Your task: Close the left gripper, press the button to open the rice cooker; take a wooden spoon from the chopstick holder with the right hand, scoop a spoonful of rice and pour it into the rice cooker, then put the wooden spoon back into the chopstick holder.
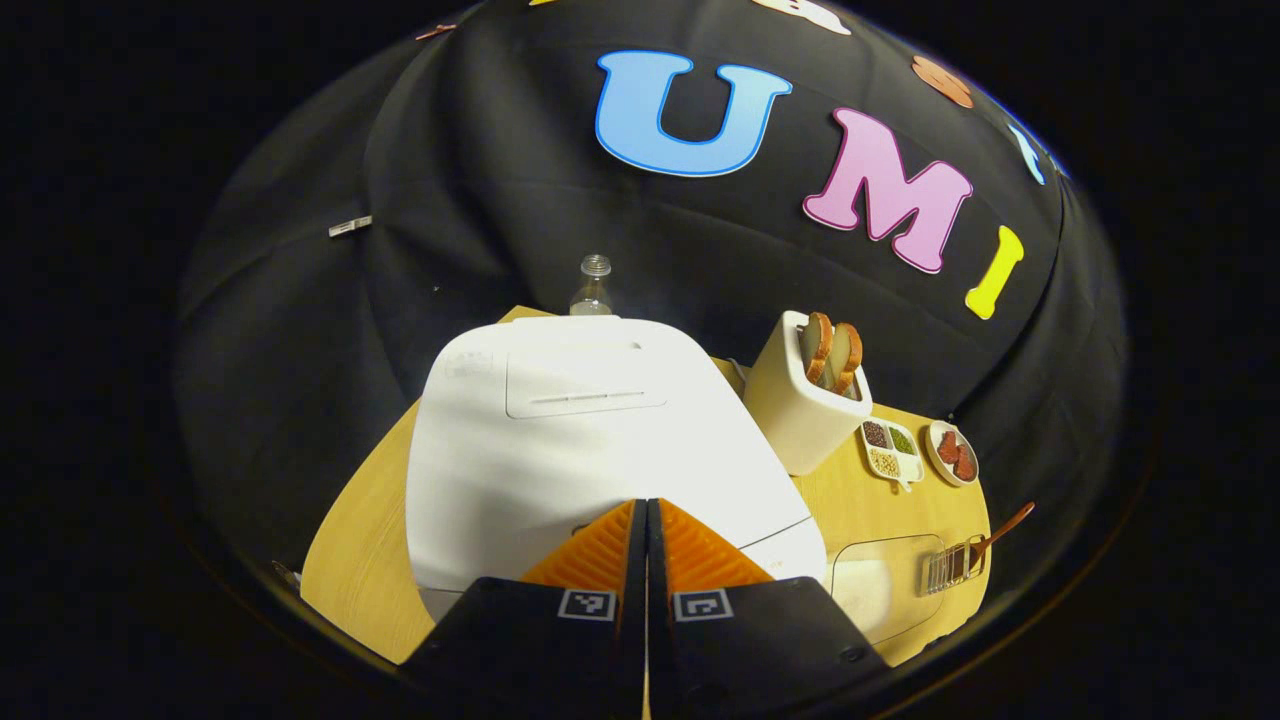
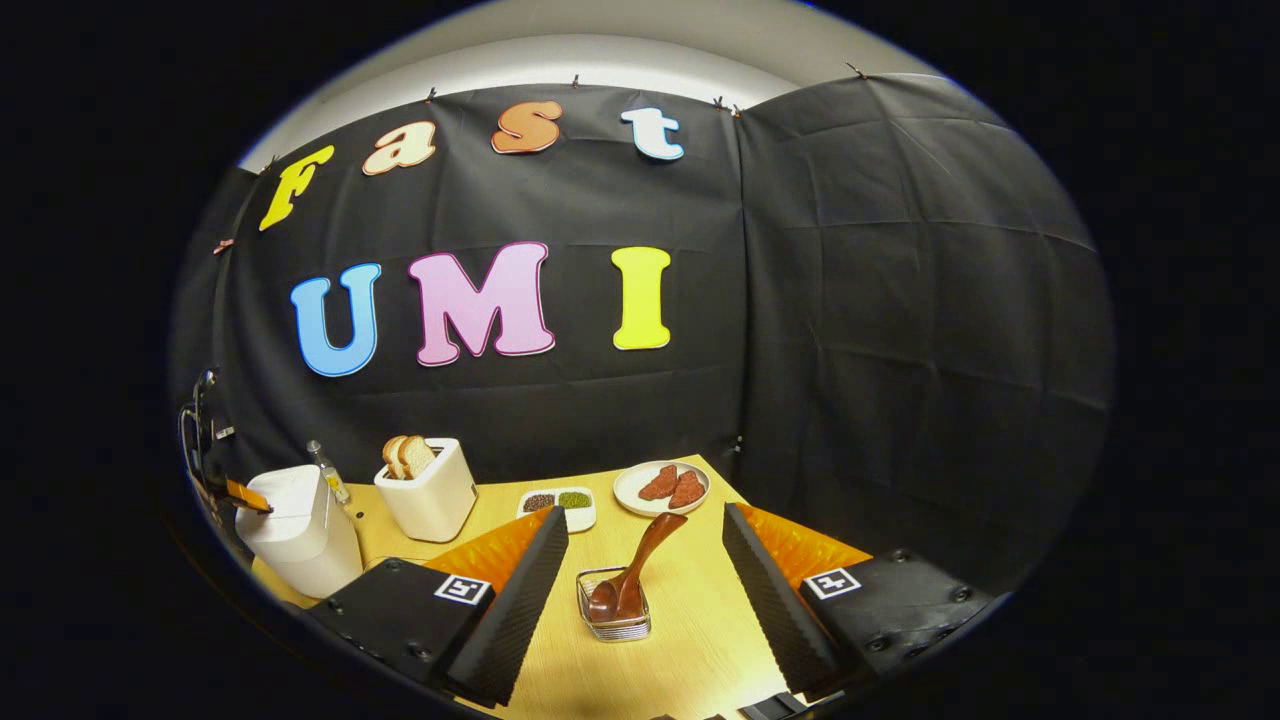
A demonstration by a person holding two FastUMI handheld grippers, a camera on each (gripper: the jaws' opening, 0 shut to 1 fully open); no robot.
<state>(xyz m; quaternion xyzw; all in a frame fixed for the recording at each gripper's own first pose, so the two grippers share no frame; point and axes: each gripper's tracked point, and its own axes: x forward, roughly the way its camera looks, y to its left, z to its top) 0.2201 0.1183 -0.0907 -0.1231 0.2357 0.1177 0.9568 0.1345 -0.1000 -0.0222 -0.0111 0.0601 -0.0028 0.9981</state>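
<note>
The white rice cooker point(image 1: 590, 440) stands right in front of my left gripper point(image 1: 645, 505), lid down. That gripper is shut with nothing between its fingers, and its tips are over the front edge of the lid; the button is hidden behind them. In the right gripper view the cooker point(image 2: 295, 535) is far left, with the left gripper point(image 2: 245, 495) at its top. My right gripper point(image 2: 645, 512) is open, its fingers on either side of the wire chopstick holder point(image 2: 615, 605). The wooden spoon point(image 2: 640, 560) leans in the holder, handle up and away.
A toaster point(image 2: 430, 490) with bread slices stands behind the cooker, next to a clear bottle point(image 1: 593, 290). A divided dish of grains point(image 2: 560, 505) and a plate of red pieces point(image 2: 662, 487) lie at the table's far edge. A clear tray point(image 1: 880, 590) sits right of the cooker.
</note>
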